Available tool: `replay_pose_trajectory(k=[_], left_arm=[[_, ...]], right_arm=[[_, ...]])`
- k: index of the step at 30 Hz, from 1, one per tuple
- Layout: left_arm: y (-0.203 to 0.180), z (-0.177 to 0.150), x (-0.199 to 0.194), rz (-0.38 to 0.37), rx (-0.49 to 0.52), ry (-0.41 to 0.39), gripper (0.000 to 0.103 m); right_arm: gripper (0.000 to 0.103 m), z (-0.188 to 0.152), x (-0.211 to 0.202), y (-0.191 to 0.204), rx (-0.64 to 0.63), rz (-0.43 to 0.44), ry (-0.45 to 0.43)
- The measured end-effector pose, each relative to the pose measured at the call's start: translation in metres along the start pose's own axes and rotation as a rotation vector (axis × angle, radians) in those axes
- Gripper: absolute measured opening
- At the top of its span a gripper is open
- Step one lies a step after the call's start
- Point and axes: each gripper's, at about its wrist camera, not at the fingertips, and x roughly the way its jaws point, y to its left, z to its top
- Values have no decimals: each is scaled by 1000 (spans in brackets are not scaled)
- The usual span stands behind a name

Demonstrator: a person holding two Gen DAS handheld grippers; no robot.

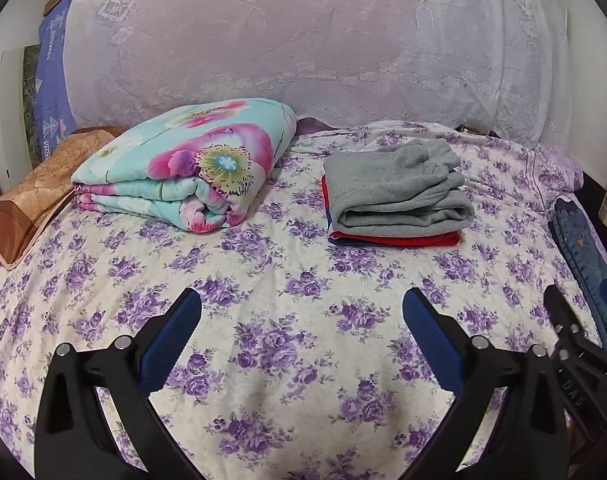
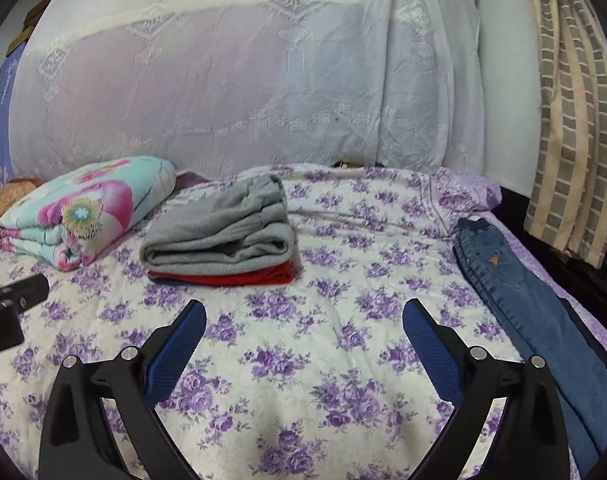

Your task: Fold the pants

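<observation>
Blue jeans lie stretched along the right edge of the bed, waistband toward the far side; they also show at the right edge of the left wrist view. A folded grey pair of pants sits on a folded red garment mid-bed, and also shows in the left wrist view. My left gripper is open and empty above the floral sheet. My right gripper is open and empty, to the left of the jeans.
A folded floral quilt lies at the far left of the bed, next to a brown pillow. A white lace cover hangs behind the bed. A checked curtain hangs at the right. The purple-flowered sheet spreads under both grippers.
</observation>
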Motion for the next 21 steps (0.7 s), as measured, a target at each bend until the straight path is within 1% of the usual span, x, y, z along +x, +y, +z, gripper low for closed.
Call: replay_pose_trajectory(k=[4, 21], left_arm=[[0, -1, 0, -2, 2, 3, 98], [-3, -4, 5, -3, 18, 8, 98]], right_arm=[[99, -1, 4, -1, 6, 9, 23], [99, -1, 3, 0, 3, 10, 24]])
